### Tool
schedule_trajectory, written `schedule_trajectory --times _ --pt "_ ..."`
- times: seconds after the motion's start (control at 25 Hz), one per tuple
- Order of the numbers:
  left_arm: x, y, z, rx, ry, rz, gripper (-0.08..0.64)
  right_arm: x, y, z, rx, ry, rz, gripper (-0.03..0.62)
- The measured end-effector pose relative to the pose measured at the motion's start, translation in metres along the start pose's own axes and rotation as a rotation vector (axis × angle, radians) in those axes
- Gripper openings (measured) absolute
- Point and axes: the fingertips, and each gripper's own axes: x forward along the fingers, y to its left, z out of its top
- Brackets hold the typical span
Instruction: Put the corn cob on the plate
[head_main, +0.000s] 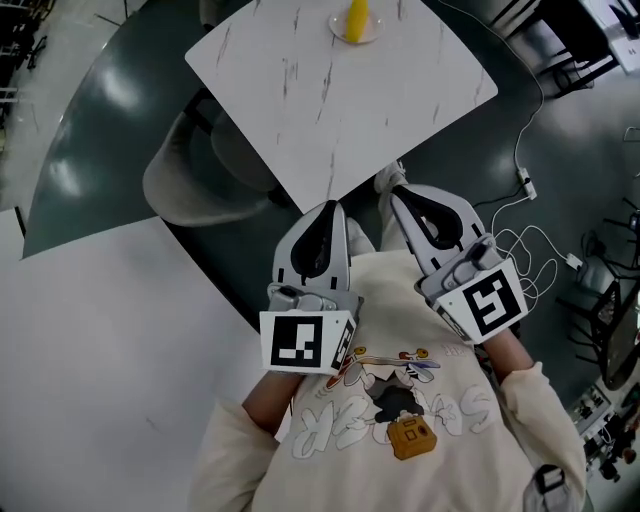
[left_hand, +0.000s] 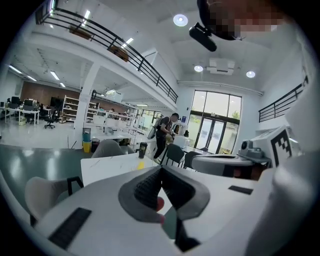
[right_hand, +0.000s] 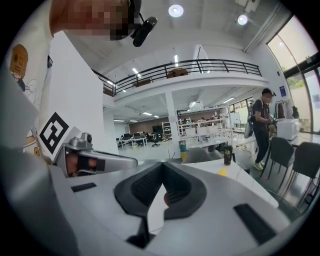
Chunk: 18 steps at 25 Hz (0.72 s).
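- Left tongs (head_main: 328, 208): closed, nothing between the pads.
- Right tongs (head_main: 395, 192): closed and empty as well. You hold both close to your chest, tips at the near corner of the white marble-veined square worktop (head_main: 330, 110).
- Yellow corn cob (head_main: 354, 18): straight ahead of both tongs and well apart from them, near the worktop's far edge. It rests on the small round pale plate (head_main: 352, 36).
- Bearing: the cob lies between the lines of the two tongs, so neither is clearly nearer.
- Long axis: it runs away from you in the head view; upright or lying, cannot tell.
- Judgement: the cob looks already placed, so no grasp seems called for.
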Motion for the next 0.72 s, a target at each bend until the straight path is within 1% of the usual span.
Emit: schedule_trajectory --times 0.12,0.24,0.4,0.52,0.64,0.72 --pt "-0.014 -0.004 0.011 0.003 -0.047 0.013 0.005 -0.005 0.01 0.013 0.022 -0.027 0.003 0.005" --pt "-0.021 -0.004 0.017 -0.016 -0.083 0.009 0.005 -0.014 0.02 0.018 0.039 -0.046 -0.032 0.005" --pt "-0.024 -0.015 0.019 -0.034 -0.125 -0.038 0.005 -0.024 0.037 0.019 0.029 -0.068 -0.088 0.005" --pt "-0.02 -0.024 0.025 -0.017 -0.132 -0.068 0.005 -0.023 0.034 0.024 -0.023 -0.084 -0.078 0.005" --pt "-0.014 -0.034 0.032 0.01 -0.137 -0.111 0.005 -0.02 0.033 0.027 -0.023 -0.082 -0.053 0.005" --pt "-0.011 -0.046 0.035 0.03 -0.154 -0.155 0.005 -0.02 0.036 0.029 -0.027 -0.088 -0.038 0.005"
